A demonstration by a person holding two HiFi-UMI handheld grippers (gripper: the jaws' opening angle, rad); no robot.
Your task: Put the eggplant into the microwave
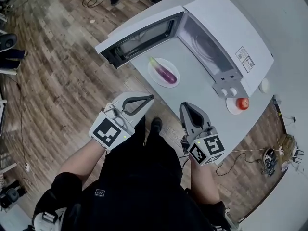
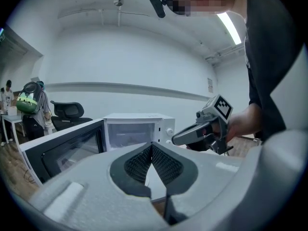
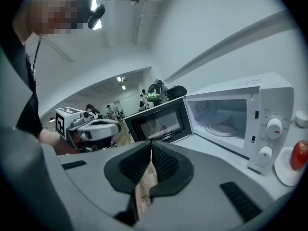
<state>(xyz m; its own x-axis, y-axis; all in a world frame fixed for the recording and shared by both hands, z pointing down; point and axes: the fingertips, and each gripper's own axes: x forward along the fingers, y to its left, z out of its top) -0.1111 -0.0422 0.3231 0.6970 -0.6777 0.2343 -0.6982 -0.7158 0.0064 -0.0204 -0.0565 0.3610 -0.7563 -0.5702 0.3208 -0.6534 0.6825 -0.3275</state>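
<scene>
Left gripper [image 1: 150, 98] and right gripper [image 1: 186, 106] hang by the table [image 1: 202, 83] edge — jaws pressed together, holding nothing. The eggplant [image 1: 166, 73] lies on what looks like a plate [image 1: 155, 75], before the open microwave [image 1: 231, 30].

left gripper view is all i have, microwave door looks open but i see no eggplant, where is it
Observer: In the head view the eggplant lies on a white plate on the table, just in front of the open microwave.
Operator: anything inside the oven
Observer: The right gripper view shows only the glass turntable in the cavity.
Operator: anything else on the table
Observer: A red fruit sits on a small plate beside the control-knob end of the microwave.
</scene>
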